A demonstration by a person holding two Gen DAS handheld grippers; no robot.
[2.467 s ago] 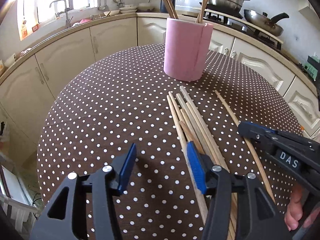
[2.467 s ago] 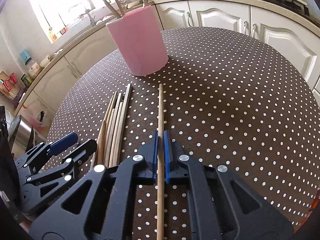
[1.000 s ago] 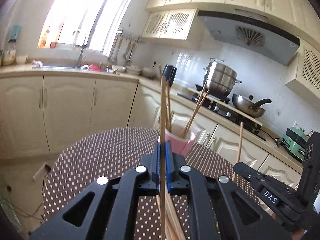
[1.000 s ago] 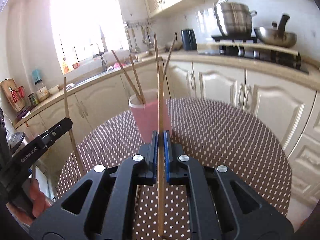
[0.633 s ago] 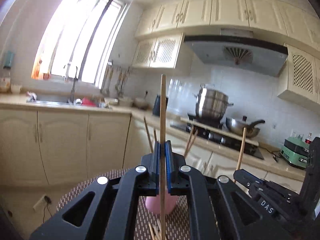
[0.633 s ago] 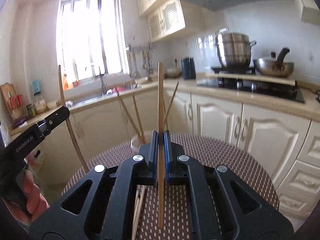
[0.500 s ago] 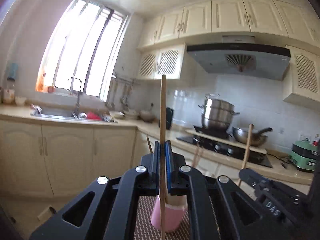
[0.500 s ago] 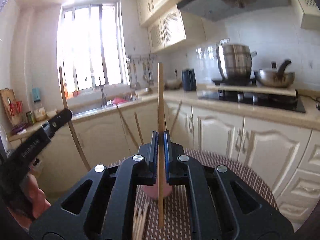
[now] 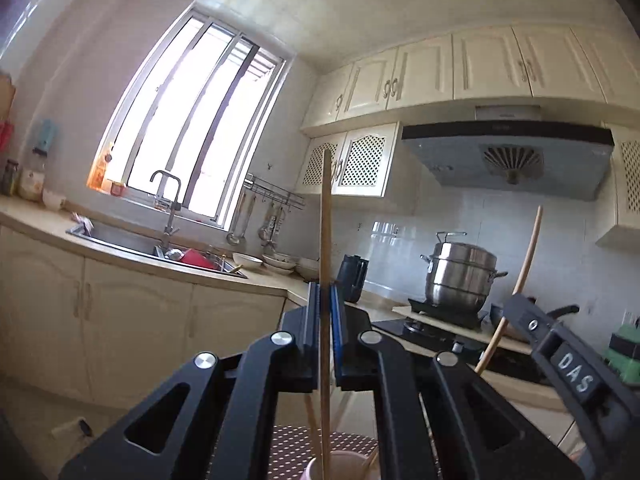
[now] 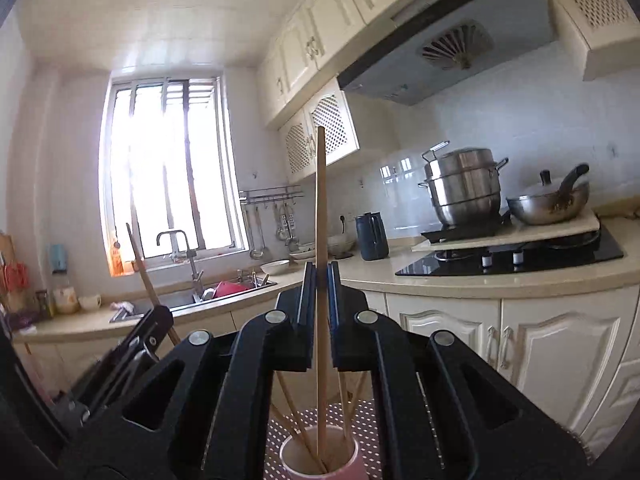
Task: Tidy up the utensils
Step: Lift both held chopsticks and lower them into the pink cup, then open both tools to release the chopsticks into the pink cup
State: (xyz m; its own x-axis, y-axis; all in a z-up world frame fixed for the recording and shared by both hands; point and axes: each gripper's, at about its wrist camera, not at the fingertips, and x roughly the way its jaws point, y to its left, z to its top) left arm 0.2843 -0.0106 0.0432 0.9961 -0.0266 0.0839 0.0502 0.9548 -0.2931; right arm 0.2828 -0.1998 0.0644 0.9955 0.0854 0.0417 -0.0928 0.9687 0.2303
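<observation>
Your left gripper (image 9: 325,312) is clenched on a wooden chopstick (image 9: 326,240) that stands upright between its blue pads, rising toward 12 o'clock and running down past the jaws. Its lower end hangs at the mouth of the pink cup (image 9: 340,466), which sits at 6 o'clock on the dotted tablecloth (image 9: 292,448); whether the tip is inside the rim or just in front of it cannot be told from this view. Other chopsticks already lean in that cup.

Your right gripper (image 10: 321,292) is likewise clamped on its own upright stick (image 10: 320,208). In the right wrist view that stick's lower end reaches down into the cup's (image 10: 296,466) opening at 6 o'clock, among several leaning sticks (image 10: 296,420) that crowd the mouth on both sides.

Each gripper shows in the other's view: the right one at 4 o'clock from the left camera, with its stick slanting up, and the left one at 8 o'clock from the right camera.

Beyond the table, the sink (image 10: 188,300) and tap lie under the window (image 10: 168,168) at 10 o'clock, a dark kettle (image 10: 372,236) stands near centre, and a steel steamer pot (image 10: 464,188) and a wok (image 10: 548,204) sit on the hob at 2 o'clock beneath the range hood (image 10: 452,44).
</observation>
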